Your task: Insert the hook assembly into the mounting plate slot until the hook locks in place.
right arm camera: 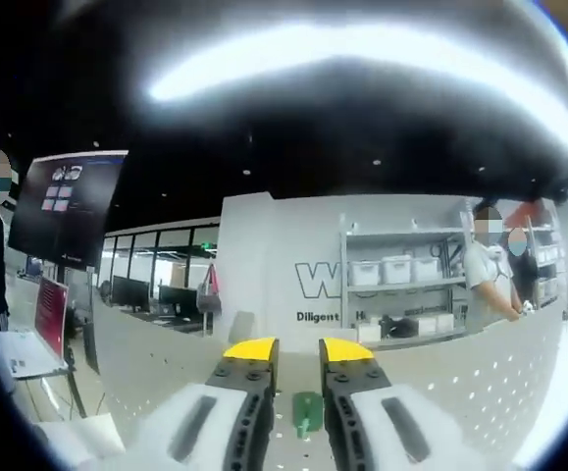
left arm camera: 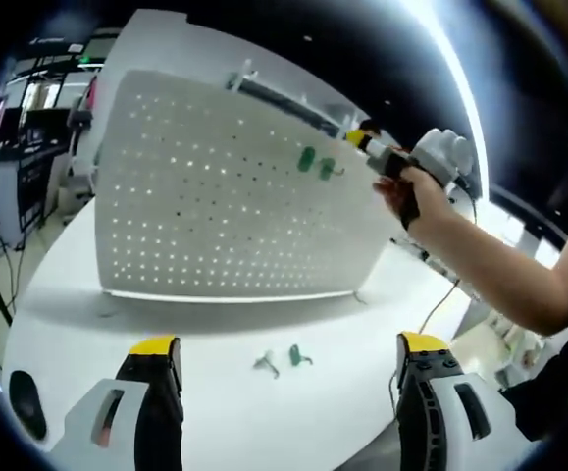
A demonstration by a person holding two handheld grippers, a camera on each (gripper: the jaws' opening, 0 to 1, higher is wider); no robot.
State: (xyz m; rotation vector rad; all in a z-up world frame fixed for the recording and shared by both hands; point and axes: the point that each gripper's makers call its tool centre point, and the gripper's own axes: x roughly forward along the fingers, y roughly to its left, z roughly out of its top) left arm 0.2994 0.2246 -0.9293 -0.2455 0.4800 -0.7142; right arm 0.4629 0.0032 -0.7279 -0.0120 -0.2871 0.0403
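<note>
Standing upright on the white table (left arm camera: 58, 314), the perforated mounting plate (left arm camera: 215, 186) already carries two green hooks (left arm camera: 315, 162) near its upper right, w/ the right gripper (left arm camera: 360, 140) reaching in beside them. Right gripper view: jaws part-open around a green hook (right arm camera: 306, 412) against the plate; can't tell if they're pinching it. Left gripper (left arm camera: 288, 353) is wide open, empty, w/ a green hook (left arm camera: 297, 356) and a grey hook (left arm camera: 267, 364) lying loose on the table ahead.

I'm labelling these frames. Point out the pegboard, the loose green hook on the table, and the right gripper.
pegboard (left arm camera: 215, 196), left gripper view, perforated face.
loose green hook (left arm camera: 296, 355), left gripper view, its body.
right gripper (right arm camera: 298, 350), right gripper view, between its yellow tips.
</note>
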